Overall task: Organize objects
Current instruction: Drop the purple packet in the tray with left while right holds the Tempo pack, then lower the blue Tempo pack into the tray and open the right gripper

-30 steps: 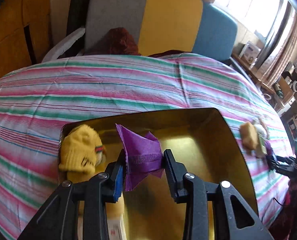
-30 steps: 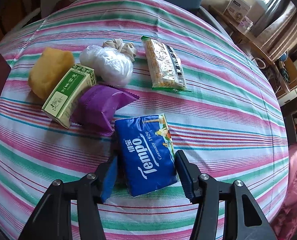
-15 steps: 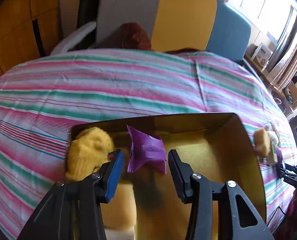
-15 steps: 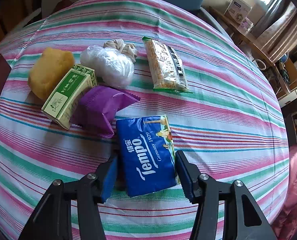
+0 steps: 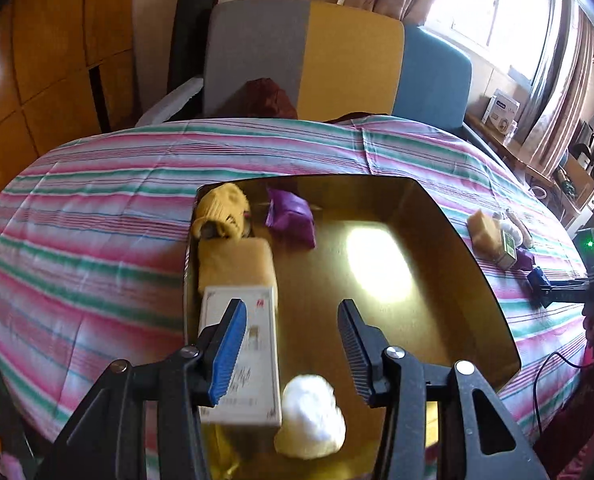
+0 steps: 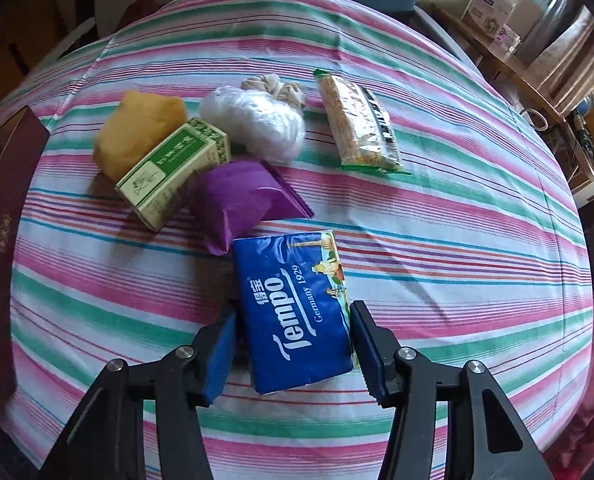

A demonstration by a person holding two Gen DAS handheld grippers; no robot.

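Note:
My left gripper (image 5: pixel 291 344) is open and empty, held above the gold box (image 5: pixel 449 240). The box holds a purple packet (image 5: pixel 291 218), a yellow knit item (image 5: pixel 223 212), a tan sponge (image 5: pixel 237 266), a white carton (image 5: pixel 243 356) and a white ball (image 5: pixel 311 422). My right gripper (image 6: pixel 293 346) has its jaws around a blue Tempo tissue pack (image 6: pixel 295 308), both pads touching its sides, on the striped cloth (image 6: pixel 457 240). Beyond it lie a purple packet (image 6: pixel 243 200), a green-white carton (image 6: pixel 175 172), a yellow sponge (image 6: pixel 137 132), a white plastic bundle (image 6: pixel 257 122), a beige scrunchie (image 6: pixel 275 86) and a snack bar (image 6: pixel 357 124).
The box's dark outer wall (image 6: pixel 1 200) shows at the left of the right wrist view. A grey, yellow and blue sofa back (image 5: pixel 337 64) stands behind the table. Shelves with clutter (image 5: pixel 569 168) line the right side.
My left gripper let go of the purple packet, which now lies in the box's far part, and pulled back and up. My right gripper has crept forward around the Tempo pack.

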